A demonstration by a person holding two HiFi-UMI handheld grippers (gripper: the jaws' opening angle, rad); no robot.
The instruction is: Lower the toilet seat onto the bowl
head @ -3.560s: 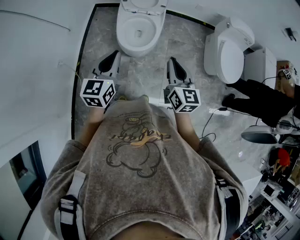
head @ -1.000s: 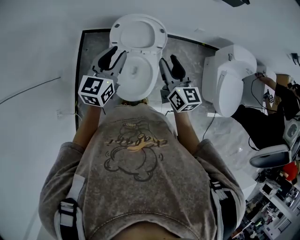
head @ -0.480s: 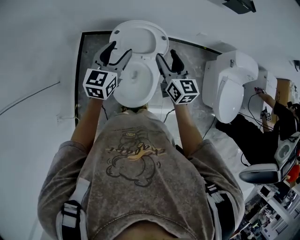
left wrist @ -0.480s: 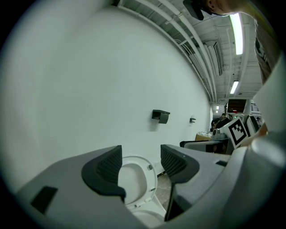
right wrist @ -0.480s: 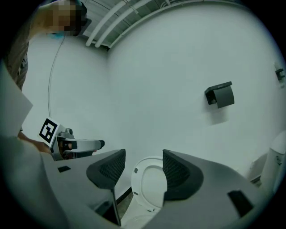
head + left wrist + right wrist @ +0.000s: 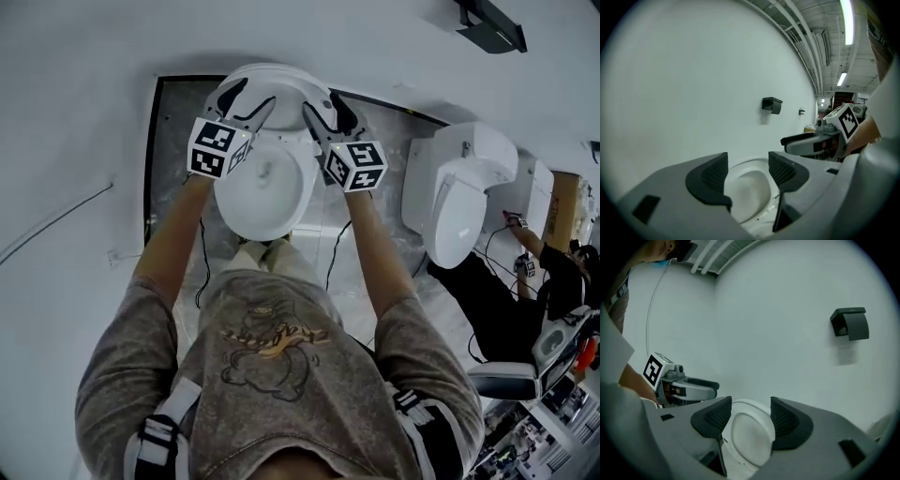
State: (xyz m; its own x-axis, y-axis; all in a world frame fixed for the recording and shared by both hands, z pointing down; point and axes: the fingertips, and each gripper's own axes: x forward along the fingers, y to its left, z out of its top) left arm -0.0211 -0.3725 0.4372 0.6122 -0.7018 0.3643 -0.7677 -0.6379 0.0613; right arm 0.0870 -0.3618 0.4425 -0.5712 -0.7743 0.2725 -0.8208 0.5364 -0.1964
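A white toilet stands against the wall, its bowl (image 6: 258, 192) uncovered. Its seat and lid (image 6: 279, 79) are raised, leaning back towards the wall. My left gripper (image 6: 249, 97) is open at the left part of the raised seat's top edge. My right gripper (image 6: 322, 103) is open at the right part. In the left gripper view the raised seat (image 6: 749, 190) shows between and beyond the spread pads of that gripper (image 6: 747, 171). The right gripper view likewise shows the seat (image 6: 750, 439) beyond its own open gripper (image 6: 749, 416). Neither pair of pads presses on anything.
A second white toilet (image 6: 455, 202) stands to the right, and a person in black (image 6: 506, 309) sits past it. A black box (image 6: 492, 28) is fixed on the wall. A cable (image 6: 202, 267) runs over the marble floor beside the bowl. The wall is right behind the seat.
The person has stepped closer to the toilet. Both grippers moved forward from beside the bowl up to the raised seat's top edge, and their jaws spread wider.
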